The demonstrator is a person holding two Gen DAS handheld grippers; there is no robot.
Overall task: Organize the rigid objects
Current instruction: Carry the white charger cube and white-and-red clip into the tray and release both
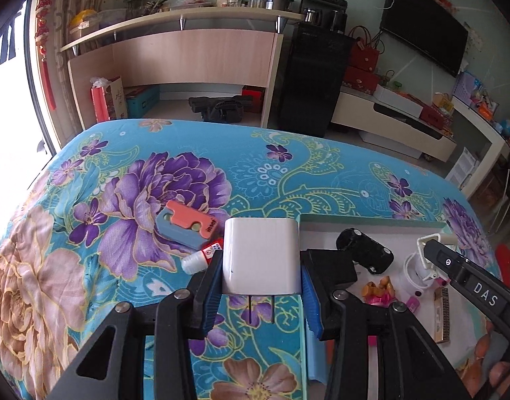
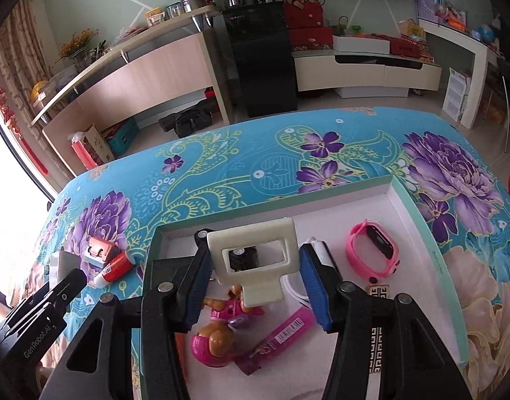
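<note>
1. The left gripper (image 1: 261, 286) is clamped on a white plug adapter (image 1: 261, 255); both blue pads press its flat sides, and its two metal prongs point down between the jaws, above the floral blanket (image 1: 88, 266).
2. The right gripper (image 2: 255, 286) pinches a cream plastic frame piece (image 2: 255, 256) with a rectangular window. The left pad presses its left edge; the right pad stands at its right edge, though contact there is hard to confirm. The piece hangs over the open box (image 2: 418, 206).
3. Directly under the right gripper, inside the box, lie a small doll in pink (image 2: 218, 330), a pink barcode-labelled packet (image 2: 281, 333) and a black-and-gold patterned strip (image 2: 376, 343).
4. A little further in the box rests a pink watch (image 2: 371, 246), to the right of the held frame piece. A black toy car (image 1: 365, 250) sits toward the box's far left corner, partly seen through the frame's window in the right wrist view.
5. Outside the box, on the blanket to its left, lie a small red-and-white tube (image 2: 115, 268) and, just beyond and touching it, a blue and orange block (image 1: 188, 226).
6. Each gripper shows at the edge of the other's view, the two held side by side.
7. Beyond the blanket stand a wooden counter (image 1: 188, 56), a black cabinet (image 1: 308, 80) and a wall television (image 1: 425, 33).
</note>
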